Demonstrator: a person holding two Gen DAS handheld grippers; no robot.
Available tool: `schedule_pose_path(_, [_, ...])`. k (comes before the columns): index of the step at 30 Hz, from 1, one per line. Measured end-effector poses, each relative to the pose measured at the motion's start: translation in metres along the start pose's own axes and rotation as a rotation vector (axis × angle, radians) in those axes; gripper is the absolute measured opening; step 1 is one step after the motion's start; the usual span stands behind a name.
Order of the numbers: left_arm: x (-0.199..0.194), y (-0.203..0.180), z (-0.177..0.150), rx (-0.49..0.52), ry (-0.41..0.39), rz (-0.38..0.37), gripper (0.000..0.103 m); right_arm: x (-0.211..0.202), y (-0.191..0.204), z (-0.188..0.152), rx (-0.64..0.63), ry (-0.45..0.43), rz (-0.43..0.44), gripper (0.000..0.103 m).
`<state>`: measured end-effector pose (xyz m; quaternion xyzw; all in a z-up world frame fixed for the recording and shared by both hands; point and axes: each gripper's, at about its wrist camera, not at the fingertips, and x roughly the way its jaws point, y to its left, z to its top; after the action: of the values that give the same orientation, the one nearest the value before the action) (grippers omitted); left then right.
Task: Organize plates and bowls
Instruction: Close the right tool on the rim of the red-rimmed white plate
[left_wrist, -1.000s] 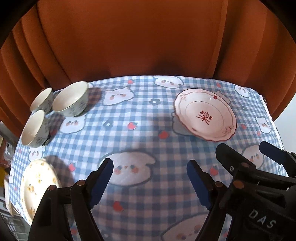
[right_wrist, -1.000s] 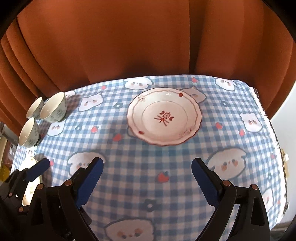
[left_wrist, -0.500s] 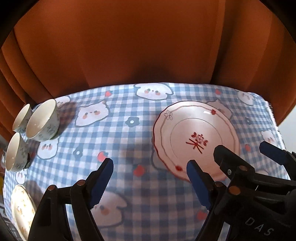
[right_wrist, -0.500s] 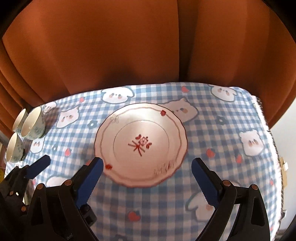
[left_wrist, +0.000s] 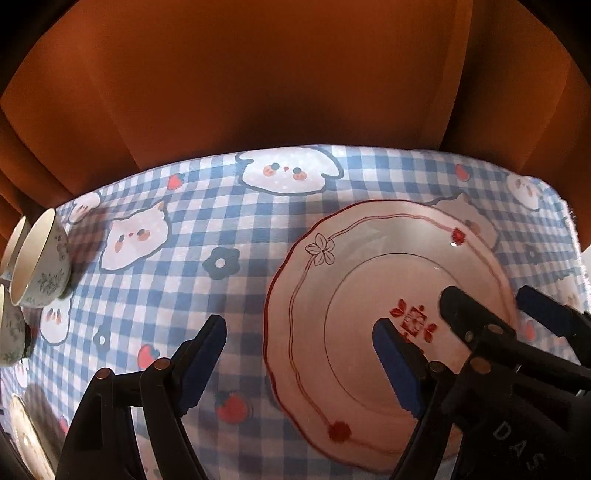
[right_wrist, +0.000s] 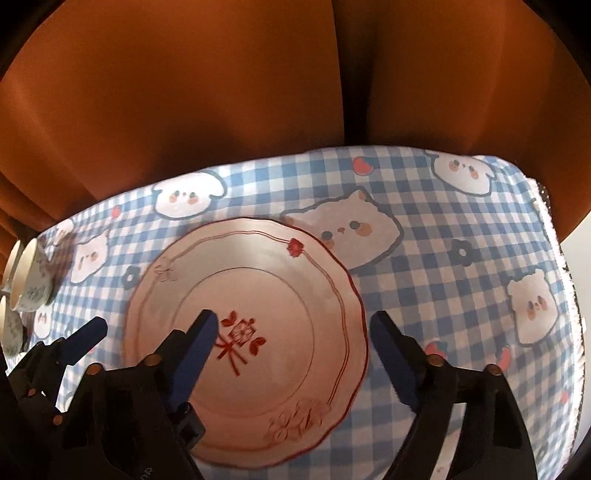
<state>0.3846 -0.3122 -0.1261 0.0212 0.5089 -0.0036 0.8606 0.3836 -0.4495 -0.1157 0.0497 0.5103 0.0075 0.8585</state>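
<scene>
Now the pink plate (right_wrist: 258, 354) has been closed in on (a second ago it lay far off): right hand-held gripper (right_wrist: 291, 347) held wide astride its right rim, left hand-held gripper (left_wrist: 299, 354) equally wide, near the surface's (right_wrist: 461, 295) far-right corner.

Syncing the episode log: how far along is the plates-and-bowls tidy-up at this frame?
Nothing looks sorted yet. The white floral bowls sit grouped at the left edge of the blue gingham tablecloth, and a cream patterned plate lies apart, front left. In hand: nothing. The right gripper and left gripper, both open, hover by the pink scalloped plate with red trim. Left: grasp it, then gather plates and bowls.
</scene>
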Motion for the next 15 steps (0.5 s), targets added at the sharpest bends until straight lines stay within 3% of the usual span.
schedule_pose_path(4, [0.010, -0.004, 0.004, 0.005, 0.010, -0.004, 0.079, 0.012, -0.005, 0.004, 0.003, 0.008, -0.022, 0.068])
schedule_pose_path(7, [0.016, -0.007, 0.006, 0.011, 0.032, -0.025, 0.069, 0.018, -0.010, 0.006, 0.006, 0.016, -0.031, 0.059])
schedule_pose_path(15, [0.014, -0.007, 0.003, 0.014, 0.047, -0.028, 0.062, 0.020, -0.013, 0.007, 0.012, 0.029, -0.038, 0.054])
